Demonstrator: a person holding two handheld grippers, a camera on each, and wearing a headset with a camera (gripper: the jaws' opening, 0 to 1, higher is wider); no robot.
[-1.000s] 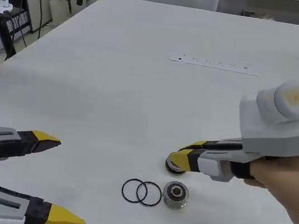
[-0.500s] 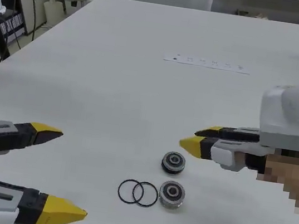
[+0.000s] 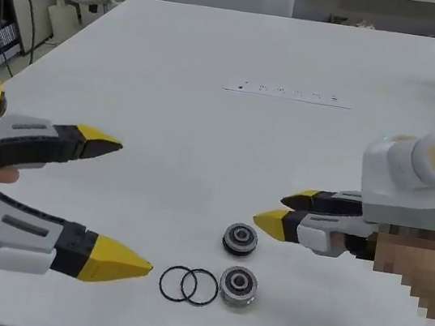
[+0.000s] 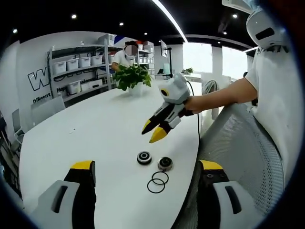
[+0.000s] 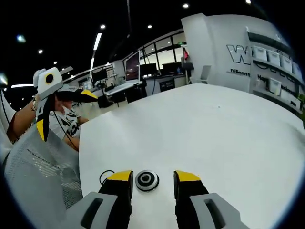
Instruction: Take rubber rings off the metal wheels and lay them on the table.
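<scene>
Rubber rings (image 3: 188, 285) x2 on table (image 3: 206, 128), 2 metal wheels (image 3: 239, 284) beside, L gripper (image 3: 136, 207), R gripper (image 3: 268, 207), fingers apart

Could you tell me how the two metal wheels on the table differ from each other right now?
The farther wheel has a dark outer band, while the nearer wheel shows a bare silvery rim. The nearer wheel lies right beside the two rubber rings; the farther wheel lies apart from them, just ahead of the right tool. Both lie flat on the table, untouched.

Open office: bin shelves (image 4: 76, 71), monitors (image 5: 135, 67), white table (image 3: 192, 110).
</scene>
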